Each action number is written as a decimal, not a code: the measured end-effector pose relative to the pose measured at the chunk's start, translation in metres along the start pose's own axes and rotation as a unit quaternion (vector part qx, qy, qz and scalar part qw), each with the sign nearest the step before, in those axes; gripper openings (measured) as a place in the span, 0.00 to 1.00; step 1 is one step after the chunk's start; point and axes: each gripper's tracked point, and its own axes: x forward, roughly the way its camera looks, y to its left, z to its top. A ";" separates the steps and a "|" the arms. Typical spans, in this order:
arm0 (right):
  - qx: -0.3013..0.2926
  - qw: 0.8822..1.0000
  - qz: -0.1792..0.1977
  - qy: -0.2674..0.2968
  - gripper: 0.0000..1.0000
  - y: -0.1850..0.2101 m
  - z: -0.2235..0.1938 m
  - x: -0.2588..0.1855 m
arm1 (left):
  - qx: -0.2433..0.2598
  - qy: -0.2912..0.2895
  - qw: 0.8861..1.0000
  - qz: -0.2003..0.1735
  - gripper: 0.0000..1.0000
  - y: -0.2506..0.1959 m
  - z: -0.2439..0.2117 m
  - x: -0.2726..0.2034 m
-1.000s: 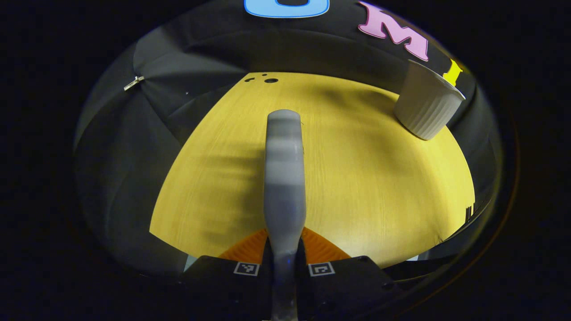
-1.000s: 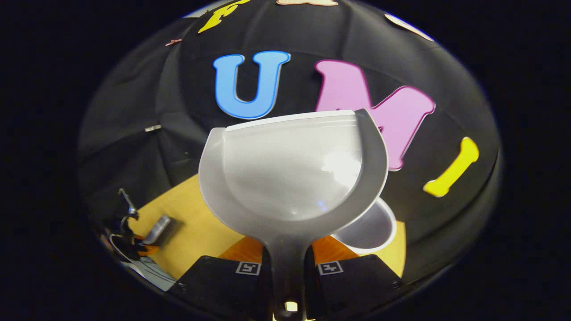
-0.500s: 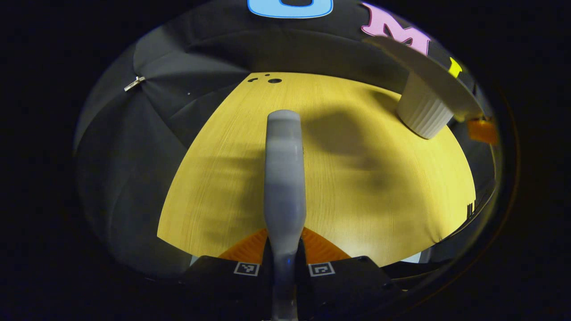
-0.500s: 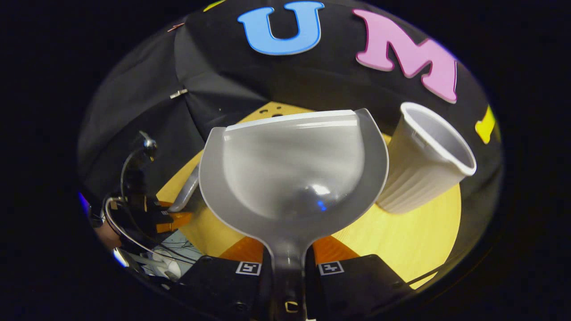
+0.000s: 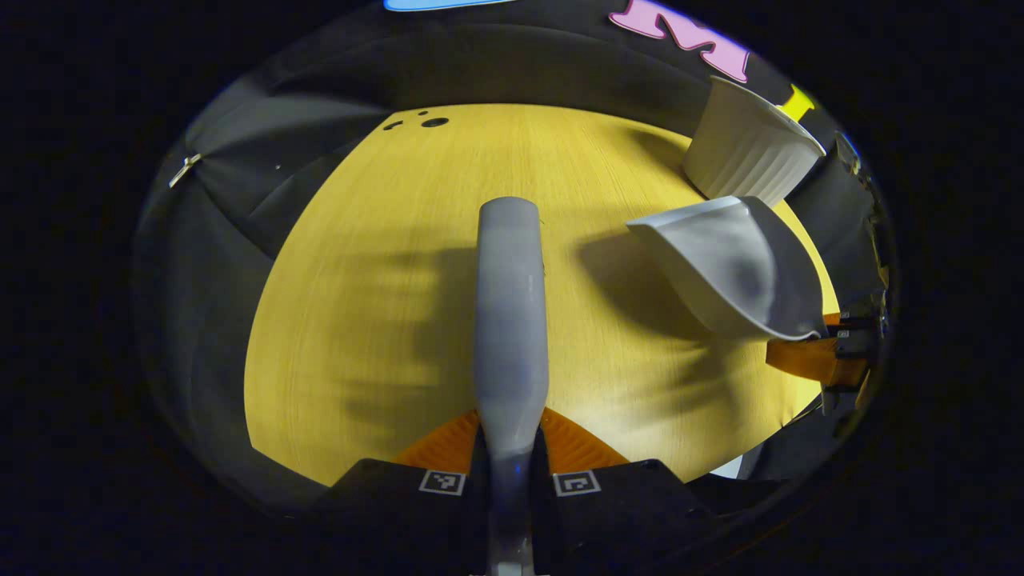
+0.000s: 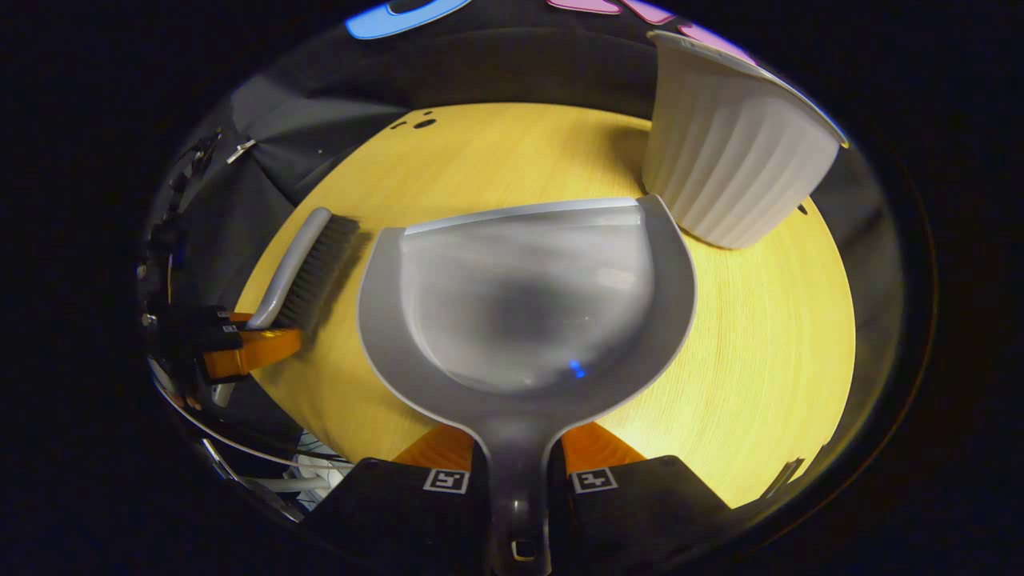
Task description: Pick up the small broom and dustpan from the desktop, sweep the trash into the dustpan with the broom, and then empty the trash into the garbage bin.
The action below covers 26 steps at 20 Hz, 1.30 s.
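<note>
left tool [image 5: 510, 460] grips broom [image 5: 510, 320] — right tool [image 6: 520, 464] grips empty dustpan [image 6: 520, 296]; bin [image 6: 732, 160] inside unseen

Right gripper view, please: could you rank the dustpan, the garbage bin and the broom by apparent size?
1. dustpan, though it is nearest the camera
2. garbage bin
3. broom, farther off

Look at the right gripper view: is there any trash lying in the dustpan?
No: the dustpan, held by its handle in the right gripper, shows a bare grey inside with nothing lying in it.
</note>
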 end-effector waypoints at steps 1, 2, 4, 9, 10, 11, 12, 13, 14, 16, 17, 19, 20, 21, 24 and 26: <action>0.013 1.000 -0.005 0.001 0.31 -0.004 -0.003 0.007 | 0.008 0.006 1.000 0.000 0.25 -0.002 0.002 0.004; 0.025 1.000 -0.010 0.005 0.31 -0.008 -0.005 0.014 | 0.016 0.014 1.000 0.001 0.25 -0.004 0.005 0.007; 0.045 0.999 -0.016 0.017 0.31 -0.012 -0.008 0.026 | 0.026 0.027 0.999 0.005 0.25 -0.005 0.007 0.007; 0.077 0.996 -0.023 0.024 0.33 -0.012 -0.008 0.040 | 0.041 0.046 0.998 0.009 0.27 -0.010 0.005 0.022; 0.082 0.996 -0.020 0.026 0.34 -0.013 -0.007 0.040 | 0.049 0.047 0.998 0.013 0.27 -0.010 0.006 0.023; 0.085 0.996 -0.019 0.027 0.34 -0.014 -0.008 0.040 | 0.056 0.048 0.997 0.016 0.30 -0.010 0.006 0.023; 0.086 0.996 -0.018 0.026 0.36 -0.014 -0.007 0.039 | 0.061 0.047 0.997 0.020 0.28 -0.011 0.006 0.022; 0.085 0.996 -0.018 0.024 0.36 -0.012 -0.007 0.040 | 0.066 0.046 0.997 0.022 0.31 -0.013 0.005 0.019; 0.084 0.996 -0.016 0.023 0.27 -0.010 -0.006 0.039 | 0.069 0.043 0.996 0.022 0.27 -0.017 0.003 0.017; 0.082 0.996 -0.003 0.021 0.53 0.000 -0.006 0.040 | 0.072 0.034 0.997 0.022 0.33 -0.018 0.005 0.007; 0.080 0.997 -0.001 0.021 0.57 0.003 -0.006 0.037 | 0.071 0.030 0.997 0.021 0.46 -0.020 0.005 0.005; 0.077 0.997 0.004 0.010 0.89 0.003 0.000 0.027 | 0.067 0.015 0.998 0.017 0.71 -0.023 0.008 -0.001; 0.078 0.997 0.006 0.006 1.00 0.003 0.003 0.019 | 0.067 0.004 0.998 0.019 0.85 -0.024 0.009 -0.008; 0.079 0.997 0.007 -0.002 1.00 0.003 0.005 0.013 | 0.070 -0.011 0.997 0.019 0.99 -0.025 0.011 -0.016; 0.071 0.996 0.006 -0.049 0.99 -0.001 0.021 -0.024 | 0.068 -0.067 0.995 0.019 0.96 -0.033 0.017 -0.053; 0.057 0.993 -0.004 -0.101 0.99 -0.006 0.044 -0.054 | 0.056 -0.113 0.992 0.014 0.96 -0.042 0.030 -0.082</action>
